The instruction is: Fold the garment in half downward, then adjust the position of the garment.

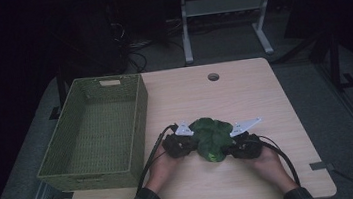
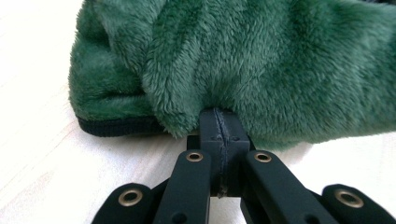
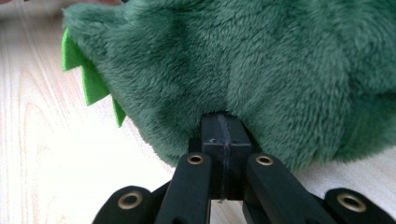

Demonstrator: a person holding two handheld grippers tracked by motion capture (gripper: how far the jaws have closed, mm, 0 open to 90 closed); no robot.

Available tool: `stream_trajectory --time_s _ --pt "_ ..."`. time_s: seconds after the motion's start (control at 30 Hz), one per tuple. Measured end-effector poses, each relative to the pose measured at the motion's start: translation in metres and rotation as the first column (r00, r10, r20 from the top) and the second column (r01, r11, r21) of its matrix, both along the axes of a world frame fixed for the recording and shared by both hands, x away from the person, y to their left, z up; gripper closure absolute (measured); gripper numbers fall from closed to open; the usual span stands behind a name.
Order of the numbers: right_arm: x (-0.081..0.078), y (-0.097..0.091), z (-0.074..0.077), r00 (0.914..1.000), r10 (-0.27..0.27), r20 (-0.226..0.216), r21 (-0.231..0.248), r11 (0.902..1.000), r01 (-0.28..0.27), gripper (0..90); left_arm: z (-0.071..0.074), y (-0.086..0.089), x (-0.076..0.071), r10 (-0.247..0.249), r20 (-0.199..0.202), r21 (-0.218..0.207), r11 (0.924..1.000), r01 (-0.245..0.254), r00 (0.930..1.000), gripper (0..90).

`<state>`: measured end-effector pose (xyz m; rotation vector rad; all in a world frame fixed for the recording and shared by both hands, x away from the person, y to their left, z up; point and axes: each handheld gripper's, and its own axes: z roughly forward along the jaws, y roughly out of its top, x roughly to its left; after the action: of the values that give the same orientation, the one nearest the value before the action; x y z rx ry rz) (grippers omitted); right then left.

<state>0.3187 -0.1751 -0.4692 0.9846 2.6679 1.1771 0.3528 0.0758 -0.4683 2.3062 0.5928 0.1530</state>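
Bunched green fleece on the counter, long axis running left to right. Pinched at its left end by the left tool, at its right by the right tool, both clamped on pile.

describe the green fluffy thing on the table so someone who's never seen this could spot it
On the light wooden table, right of the woven green basket, a dark green plush garment lies bunched near the front edge between the left gripper and right gripper. Its fuzzy pile and bright green felt spikes mark it out.
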Motion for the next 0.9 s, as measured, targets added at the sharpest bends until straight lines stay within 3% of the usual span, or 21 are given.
stream_trajectory --time_s 0.17,0.37,0.53,0.73,0.9 --pt "-0.001 -0.002 0.002 1.0000 0.000 0.004 0.008 1.0000 0.000 89.7 0.001 0.000 0.000 0.010 -0.001 -0.009 0.9999 -0.010 1.0000 90.0" --pt "-0.007 -0.015 0.025 0.9975 -0.011 0.070 0.075 0.9972 0.005 87.5 0.011 0.007 -0.003 0.011 0.006 -0.047 0.9988 -0.011 0.9999 89.9" --pt "-0.007 -0.026 0.043 0.9932 -0.037 0.110 0.099 0.9947 0.026 89.8 0.023 0.011 -0.012 -0.007 0.020 -0.063 0.9980 0.009 0.9998 89.9" --pt "0.015 -0.036 0.053 0.9857 -0.101 0.135 0.119 0.9893 0.085 89.9 0.030 0.012 -0.024 -0.021 0.005 -0.100 0.9948 0.022 0.9998 89.9" --pt "0.047 -0.032 0.056 0.9784 -0.145 0.147 0.087 0.9872 0.133 89.9 0.029 0.007 -0.033 -0.049 0.000 -0.104 0.9934 0.049 0.9988 89.9"
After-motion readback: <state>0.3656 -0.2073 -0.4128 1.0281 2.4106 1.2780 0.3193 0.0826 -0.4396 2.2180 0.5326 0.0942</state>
